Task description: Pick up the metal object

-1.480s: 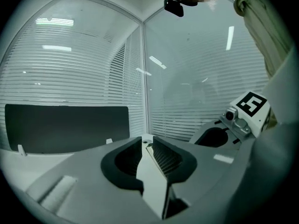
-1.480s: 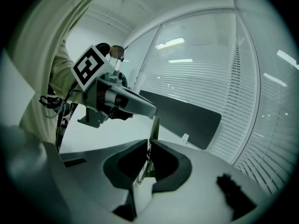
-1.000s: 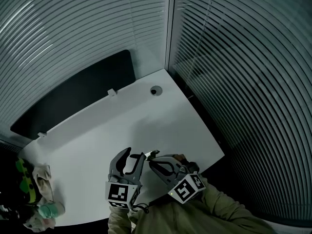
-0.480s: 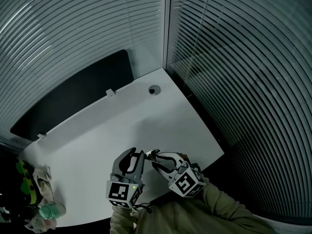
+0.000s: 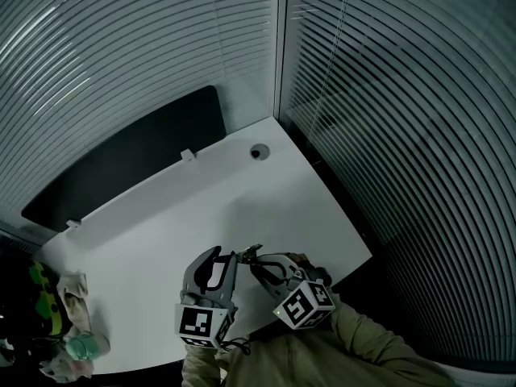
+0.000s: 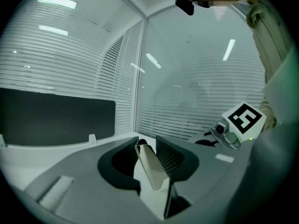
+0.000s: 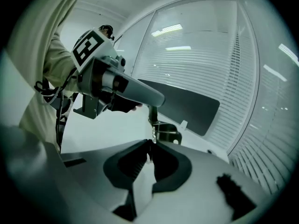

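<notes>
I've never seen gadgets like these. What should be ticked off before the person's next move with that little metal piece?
1. Left gripper jaws shut on the metal object: ok.
2. Right gripper jaws closed on the object's thin edge: ok.
3. Object lifted off the table: cannot tell.
4. Cloth bundle at the table's left end, well apart from both grippers: ok.
5. One gripper alone holding, if the object is to be carried off: not ok, both grip it.
</notes>
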Demonstrator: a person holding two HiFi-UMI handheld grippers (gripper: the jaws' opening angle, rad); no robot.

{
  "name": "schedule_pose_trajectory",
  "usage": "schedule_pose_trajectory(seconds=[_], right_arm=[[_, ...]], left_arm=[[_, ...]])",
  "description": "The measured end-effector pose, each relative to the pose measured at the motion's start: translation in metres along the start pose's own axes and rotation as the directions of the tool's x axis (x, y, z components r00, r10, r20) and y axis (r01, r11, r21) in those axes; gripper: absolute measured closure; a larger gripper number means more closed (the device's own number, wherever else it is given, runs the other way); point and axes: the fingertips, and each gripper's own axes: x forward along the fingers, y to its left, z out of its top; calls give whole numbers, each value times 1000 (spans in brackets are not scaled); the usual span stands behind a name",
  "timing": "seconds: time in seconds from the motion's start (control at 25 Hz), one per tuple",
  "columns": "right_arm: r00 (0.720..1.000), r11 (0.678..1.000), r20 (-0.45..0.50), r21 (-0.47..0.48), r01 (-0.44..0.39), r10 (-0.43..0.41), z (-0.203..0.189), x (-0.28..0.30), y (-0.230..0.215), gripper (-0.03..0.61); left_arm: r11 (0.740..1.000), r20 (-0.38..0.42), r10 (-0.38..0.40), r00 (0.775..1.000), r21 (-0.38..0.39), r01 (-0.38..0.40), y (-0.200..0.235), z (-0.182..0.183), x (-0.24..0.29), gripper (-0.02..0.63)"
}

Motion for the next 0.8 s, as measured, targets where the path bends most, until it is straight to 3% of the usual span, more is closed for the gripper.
schedule_pose_trajectory(seconds=[0.16,0.32,0.48,0.8], right_arm=[[999,998,-5,-47,46,-46,3,-6,-13,548],[990,991,-31,12,135,-134,-7,-16,-41,549],[977,977,-24,35,210,-210,4,-42,-63,549],[948,954,108,63,293,-299,39,-83,-81,549]], left_arm=[[998,62,-5,998,60,2,-3,14,-5,493],[999,89,44,995,13,-46,4,33,-11,503],[998,107,46,993,36,-50,8,44,-25,548],[998,122,22,992,60,-30,-6,51,-24,598]])
